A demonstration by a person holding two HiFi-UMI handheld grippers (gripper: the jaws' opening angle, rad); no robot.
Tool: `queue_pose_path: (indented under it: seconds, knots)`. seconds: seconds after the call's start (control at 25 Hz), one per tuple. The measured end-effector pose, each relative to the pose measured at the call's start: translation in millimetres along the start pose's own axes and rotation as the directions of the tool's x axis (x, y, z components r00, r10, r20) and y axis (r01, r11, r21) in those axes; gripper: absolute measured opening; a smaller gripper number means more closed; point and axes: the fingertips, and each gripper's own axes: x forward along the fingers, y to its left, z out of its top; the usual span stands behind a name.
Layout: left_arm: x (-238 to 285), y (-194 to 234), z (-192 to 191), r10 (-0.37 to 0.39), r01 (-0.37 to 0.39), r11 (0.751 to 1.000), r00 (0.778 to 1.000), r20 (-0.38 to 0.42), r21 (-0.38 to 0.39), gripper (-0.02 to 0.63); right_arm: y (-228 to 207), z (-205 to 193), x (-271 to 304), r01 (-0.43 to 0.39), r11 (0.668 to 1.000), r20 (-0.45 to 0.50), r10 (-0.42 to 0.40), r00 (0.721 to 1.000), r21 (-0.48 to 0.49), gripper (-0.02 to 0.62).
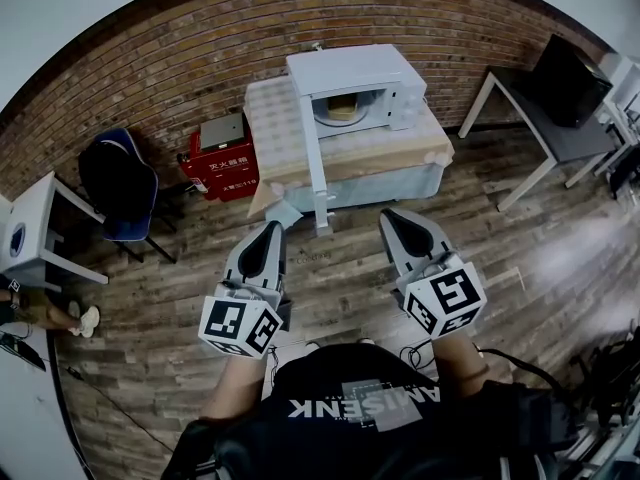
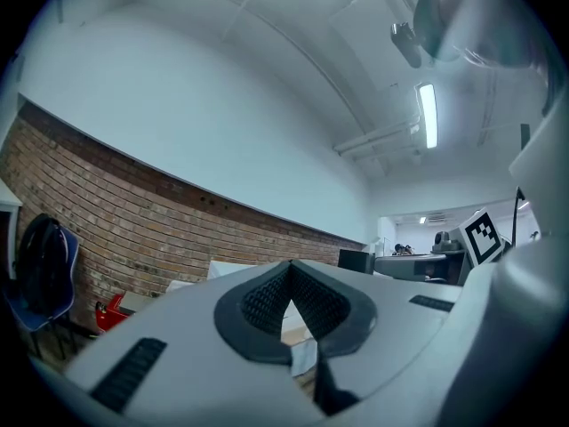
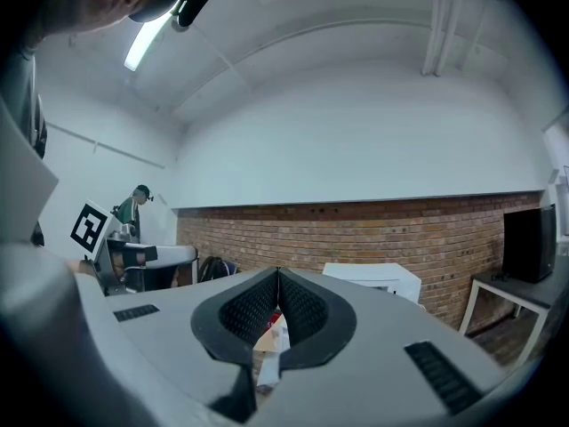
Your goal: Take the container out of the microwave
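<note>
Head view: the white microwave (image 1: 355,80) sits at twelve o'clock on a low table (image 1: 400,158) draped in pale, grid-patterned cloth. It backs onto a curved red-brick wall (image 1: 200,38). Its door (image 1: 312,143) hangs wide open on the left hinge and juts edge-on toward the person. The door's free end comes down between the two grippers' lines of reach and partly fences the cavity from the left. The container (image 1: 343,108), a tan, rounded shape, rests inside the open cavity, well apart from both tools.

A red box (image 1: 222,158) stands on the floor at ten o'clock, just beside the table. A dark padded chair (image 1: 118,183) is at nine o'clock. A white-legged desk (image 1: 545,133) carrying a black monitor (image 1: 568,80) is at two o'clock. The floor (image 1: 520,268) is worn wooden planks.

The left gripper (image 1: 272,226) and right gripper (image 1: 392,216) are smooth grey plastic with ribbed black pads. Both point at the microwave from six o'clock. In each gripper view the jaws are clenched tip to tip on nothing.
</note>
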Motion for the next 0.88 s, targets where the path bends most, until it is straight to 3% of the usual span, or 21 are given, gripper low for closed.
queue_pose_path:
  seconds: [0.68,0.88]
  knots:
    - [-11.0,53.8,-2.4,-0.101,0.101,0.995,0.995,-0.005,-0.003,0.011,39.7,-3.0,38.9,0.081,0.996,-0.008,-0.081,0.997,-0.022,0.040]
    - [-6.9,68.1,-7.2,-0.071,0.071,0.997,0.997,-0.007,-0.019,0.011,29.6,-8.1,48.8,0.090,0.996,-0.014,-0.090,0.996,-0.016,0.041]
